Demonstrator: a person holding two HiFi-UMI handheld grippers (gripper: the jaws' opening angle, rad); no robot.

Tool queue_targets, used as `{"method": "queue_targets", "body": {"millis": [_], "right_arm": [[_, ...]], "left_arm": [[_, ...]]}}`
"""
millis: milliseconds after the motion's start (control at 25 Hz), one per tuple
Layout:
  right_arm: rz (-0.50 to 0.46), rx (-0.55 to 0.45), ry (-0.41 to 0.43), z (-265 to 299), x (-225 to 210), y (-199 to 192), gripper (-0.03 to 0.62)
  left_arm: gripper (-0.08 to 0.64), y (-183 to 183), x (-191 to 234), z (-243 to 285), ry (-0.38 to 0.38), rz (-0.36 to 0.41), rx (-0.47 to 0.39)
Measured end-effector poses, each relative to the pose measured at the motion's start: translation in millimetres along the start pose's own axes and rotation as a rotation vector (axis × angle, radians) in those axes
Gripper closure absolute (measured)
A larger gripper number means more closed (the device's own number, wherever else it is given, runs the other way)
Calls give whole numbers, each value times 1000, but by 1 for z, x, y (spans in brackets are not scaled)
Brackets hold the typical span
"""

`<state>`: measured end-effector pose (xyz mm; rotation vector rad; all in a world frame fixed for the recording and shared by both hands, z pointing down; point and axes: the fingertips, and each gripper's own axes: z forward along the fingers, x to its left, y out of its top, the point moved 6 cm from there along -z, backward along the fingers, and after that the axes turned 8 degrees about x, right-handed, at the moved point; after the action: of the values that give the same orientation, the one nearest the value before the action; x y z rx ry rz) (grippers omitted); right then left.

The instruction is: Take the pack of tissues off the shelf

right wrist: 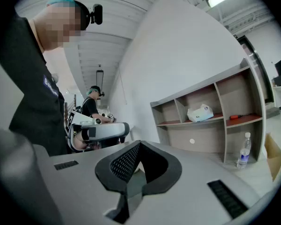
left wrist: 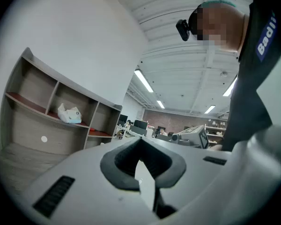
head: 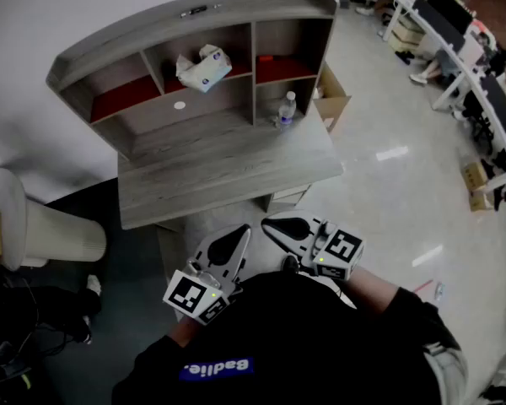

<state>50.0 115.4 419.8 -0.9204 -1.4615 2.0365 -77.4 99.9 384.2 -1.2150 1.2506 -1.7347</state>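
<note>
Jaws together, empty: left gripper [head: 236, 236], right gripper [head: 271, 224] | pack of tissues [head: 204, 67] well ahead, middle bay of shelf [head: 236, 5] | left likely nearer

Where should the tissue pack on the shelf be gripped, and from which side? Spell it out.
Probably the near end of the tissue pack, pinched across its short width. Come from the open front: it lies askew in the middle upper compartment of the shelf, with dividers beside it, a back panel and a top board.
</note>
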Motion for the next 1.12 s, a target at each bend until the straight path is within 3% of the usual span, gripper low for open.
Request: {"method": "queue_targets", "body": {"millis": [1120], "right_arm": [[-2, 16, 23, 3, -18, 4, 563]], "left_arm": [[563, 3, 6, 16, 20, -5, 7]]}}
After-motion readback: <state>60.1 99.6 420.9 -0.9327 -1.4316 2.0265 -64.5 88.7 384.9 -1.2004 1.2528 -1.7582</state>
